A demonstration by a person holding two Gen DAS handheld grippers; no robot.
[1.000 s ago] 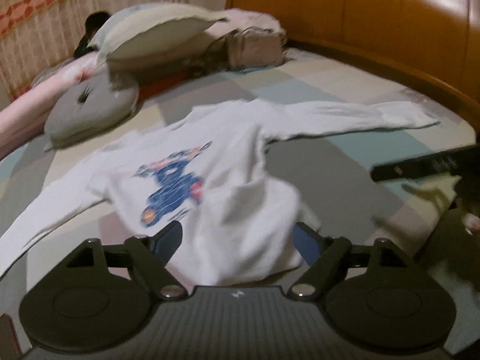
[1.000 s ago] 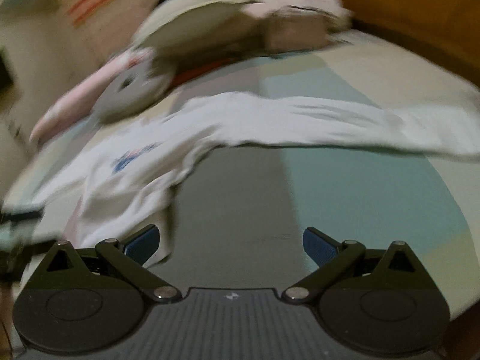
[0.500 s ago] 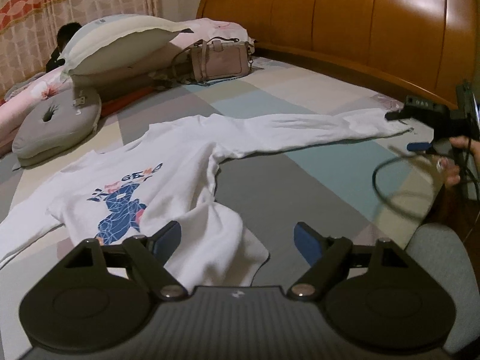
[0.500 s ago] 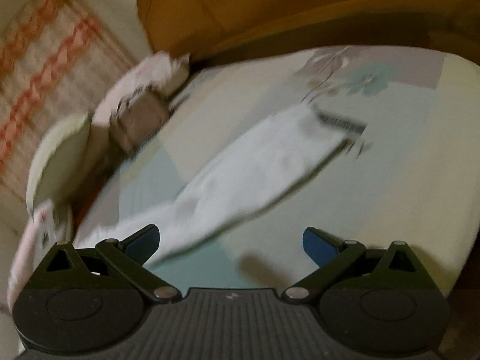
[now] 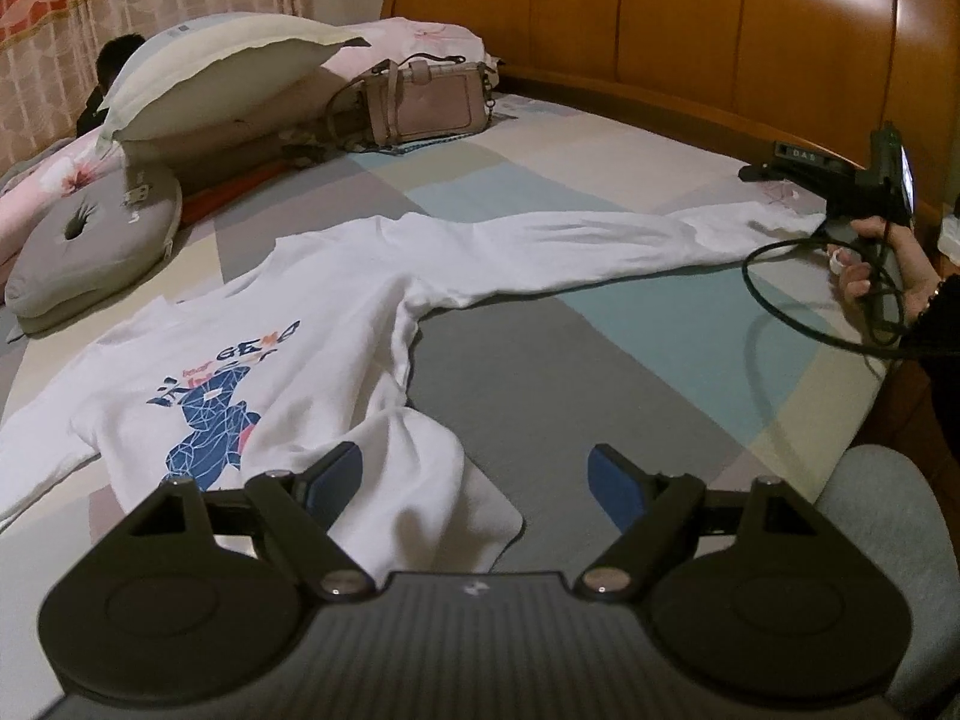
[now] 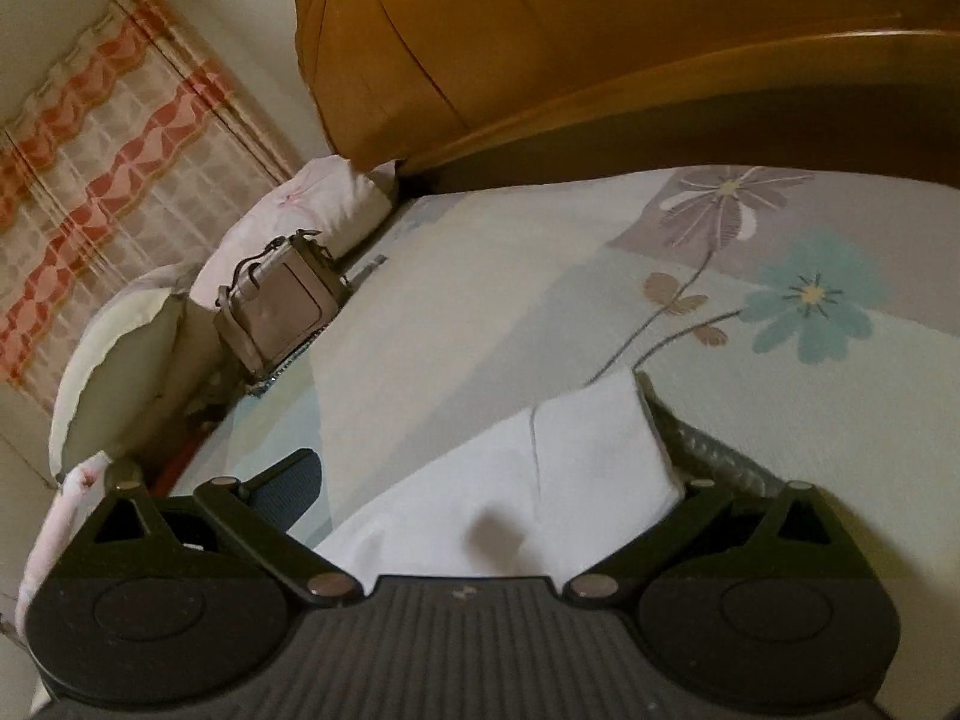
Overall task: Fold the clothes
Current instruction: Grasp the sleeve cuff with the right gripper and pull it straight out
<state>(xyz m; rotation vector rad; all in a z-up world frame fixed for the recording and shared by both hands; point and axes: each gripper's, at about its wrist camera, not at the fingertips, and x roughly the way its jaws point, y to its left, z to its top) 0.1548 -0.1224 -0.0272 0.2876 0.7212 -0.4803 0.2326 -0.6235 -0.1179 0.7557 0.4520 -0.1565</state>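
White sweatshirt [image 5: 252, 360] lies flat on bed [image 5: 600, 408]; right gripper [image 6: 498, 480] jaws closing around its sleeve cuff [image 6: 588, 450], left gripper [image 5: 474, 480] jaws released near hem; best pinch the cuff squarely

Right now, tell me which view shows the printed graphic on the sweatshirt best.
The left wrist view: the blue graphic sits in full sight on the white sweatshirt spread on the bed. The right wrist view shows only the sleeve cuff between the closing right gripper fingers.
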